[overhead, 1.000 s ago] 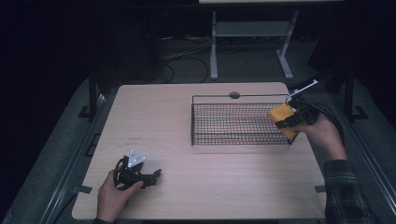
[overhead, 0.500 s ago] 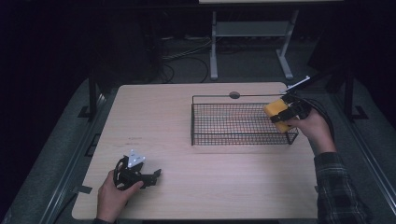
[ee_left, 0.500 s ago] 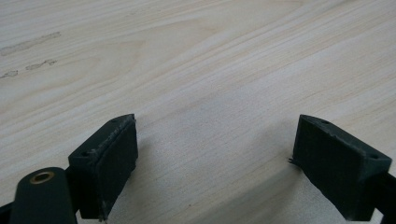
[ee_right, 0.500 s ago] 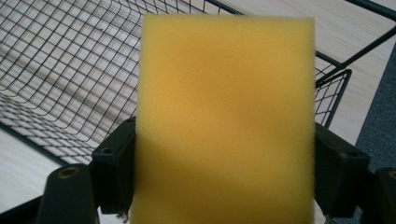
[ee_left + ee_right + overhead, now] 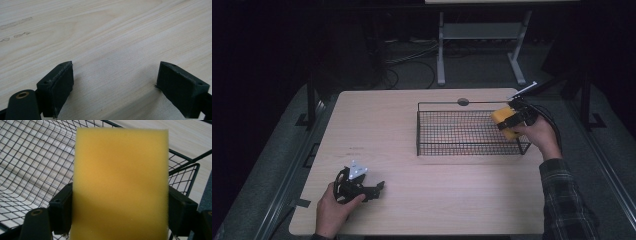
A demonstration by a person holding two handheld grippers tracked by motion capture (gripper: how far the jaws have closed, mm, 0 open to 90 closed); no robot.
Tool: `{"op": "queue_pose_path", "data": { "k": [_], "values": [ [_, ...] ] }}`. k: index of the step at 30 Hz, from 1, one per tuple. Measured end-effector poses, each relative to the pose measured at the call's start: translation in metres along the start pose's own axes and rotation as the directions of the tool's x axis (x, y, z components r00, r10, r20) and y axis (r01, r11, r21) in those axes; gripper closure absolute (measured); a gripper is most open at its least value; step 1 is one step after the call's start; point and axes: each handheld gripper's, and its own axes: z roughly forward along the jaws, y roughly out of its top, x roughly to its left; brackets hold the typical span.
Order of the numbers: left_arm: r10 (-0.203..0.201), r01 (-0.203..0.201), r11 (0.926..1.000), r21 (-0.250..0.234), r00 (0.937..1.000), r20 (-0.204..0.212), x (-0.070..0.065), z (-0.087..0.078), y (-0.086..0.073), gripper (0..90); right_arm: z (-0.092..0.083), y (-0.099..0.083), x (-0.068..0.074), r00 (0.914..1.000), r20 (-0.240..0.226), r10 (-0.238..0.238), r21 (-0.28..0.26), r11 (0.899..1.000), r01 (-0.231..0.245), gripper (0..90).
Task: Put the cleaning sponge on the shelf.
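— Where was the sponge [image 5: 503, 121]?

— Right of centre in the high view, clamped between the right gripper [image 5: 512, 120] pads, over the wire basket [image 5: 447, 148]'s right end rim.

— And the other?

— The left gripper [image 5: 377, 187], lower left, jaws wide and holding nothing, resting on the table [image 5: 382, 120]. Bare wood lay between it and the basket.

The wire basket [image 5: 472, 132] stands open at the top, its mesh walls barring entry from the sides. The table [image 5: 412, 150] left of it lies bare.
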Motion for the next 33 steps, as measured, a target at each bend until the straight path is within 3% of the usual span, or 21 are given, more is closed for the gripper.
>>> {"op": "queue_pose_path", "data": {
  "k": [20, 33],
  "values": [
    [0.0, 0.0, 1.0, 0.0, 1.0, 0.0, 0.0, 0.0, 0.0, 13.2, 0.024, -0.001, 0.0, 1.0, -0.001, 0.007, 0.051, 0.999, -0.007, 21.2],
    [0.0, 0.0, 1.0, 0.0, 1.0, 0.0, 0.0, 0.0, 0.0, 13.2, 0.019, -0.003, -0.001, 0.9999, -0.005, 0.009, 0.038, 0.999, -0.009, 17.4]
  ]
}}
